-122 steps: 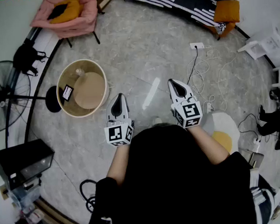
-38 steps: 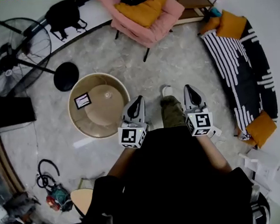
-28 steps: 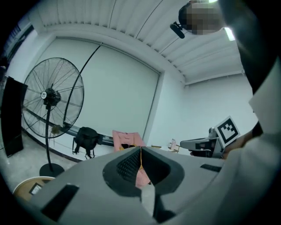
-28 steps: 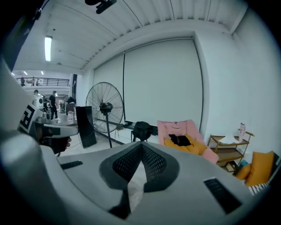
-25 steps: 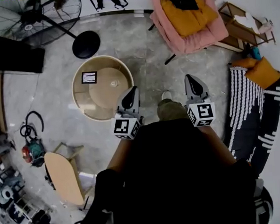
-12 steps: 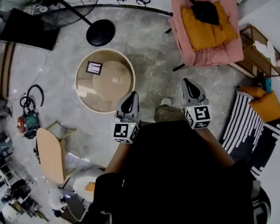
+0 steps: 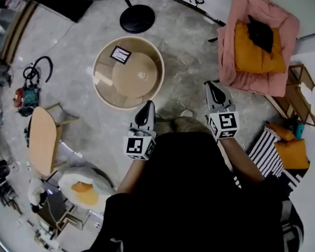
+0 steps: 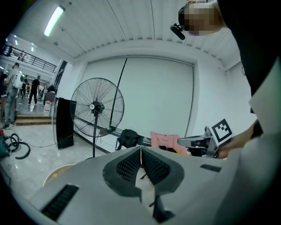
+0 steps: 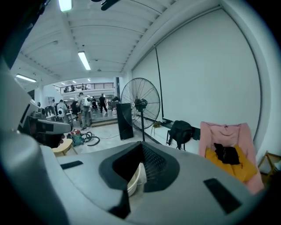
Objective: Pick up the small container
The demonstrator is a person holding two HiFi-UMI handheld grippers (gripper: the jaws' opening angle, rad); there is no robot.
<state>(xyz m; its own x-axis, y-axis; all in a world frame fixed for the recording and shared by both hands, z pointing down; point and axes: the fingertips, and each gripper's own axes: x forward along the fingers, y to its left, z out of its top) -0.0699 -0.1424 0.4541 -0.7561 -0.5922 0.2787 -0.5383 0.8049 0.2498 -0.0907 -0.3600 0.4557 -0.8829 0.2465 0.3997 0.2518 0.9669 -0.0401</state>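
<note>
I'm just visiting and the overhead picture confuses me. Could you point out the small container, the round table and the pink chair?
small container (image 7: 141, 74), head view, on its top.
round table (image 7: 124, 86), head view, on bare tabletop beside the container.
pink chair (image 7: 251, 86), head view, on the pink fabric at its near edge.

Bright, even indoor light; strong fisheye edge distortion.

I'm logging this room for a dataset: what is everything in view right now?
round table: one, beige, floor ahead of the left tool
small container: one, pale, table's centre
framed card: one, black-edged, table's far side
fan: one, black, beyond the table
armchair: one, pink with orange cushion, upper right
stool: one, wooden, left
floor cushion: one, white and yellow, lower left
left tool: one, grey, shut, empty
right tool: one, grey, shut, empty
</note>
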